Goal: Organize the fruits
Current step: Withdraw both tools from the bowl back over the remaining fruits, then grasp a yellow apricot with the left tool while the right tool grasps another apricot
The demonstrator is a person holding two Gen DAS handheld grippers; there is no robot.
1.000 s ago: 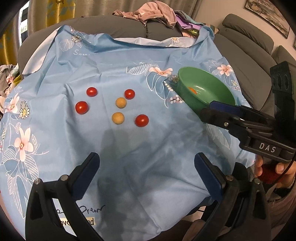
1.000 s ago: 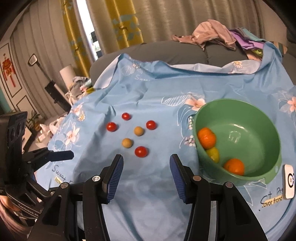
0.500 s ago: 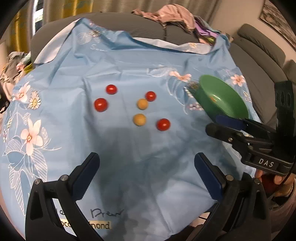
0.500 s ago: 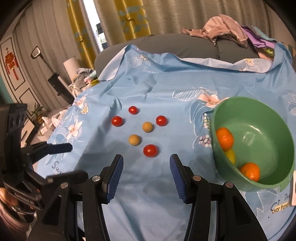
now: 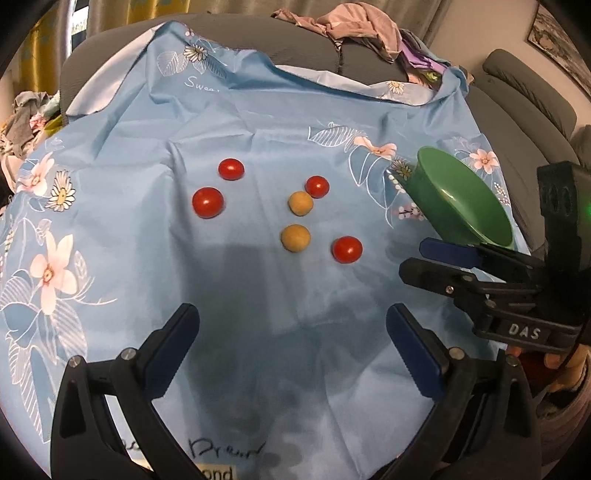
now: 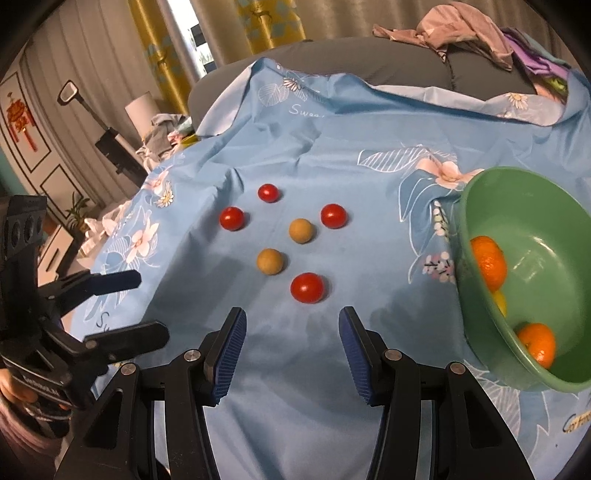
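Note:
Several red cherry tomatoes and two tan round fruits lie loose on the blue flowered cloth (image 5: 258, 122). The nearest tomato (image 6: 307, 288) sits just beyond my right gripper (image 6: 291, 317), which is open and empty. The tan fruits (image 6: 270, 261) (image 6: 301, 230) lie behind it. My left gripper (image 5: 291, 321) stands wide open and empty, a short way in front of the same cluster: tomato (image 5: 346, 249), tan fruit (image 5: 295, 238). A green bowl (image 6: 476, 192) to the right holds two oranges (image 6: 487, 262) and a yellow fruit.
The right gripper (image 5: 413, 256) pokes in beside the green bowl (image 5: 443, 199) in the left wrist view; the left gripper (image 6: 144, 306) shows at the left of the right wrist view. Crumpled clothes (image 5: 362, 26) lie on the grey sofa behind. The cloth drops off at the left edge.
Both grippers have come lower and closer to the fruit cluster, which now looks larger. The bowl has slid toward the right edge of both views. Jaws unchanged.

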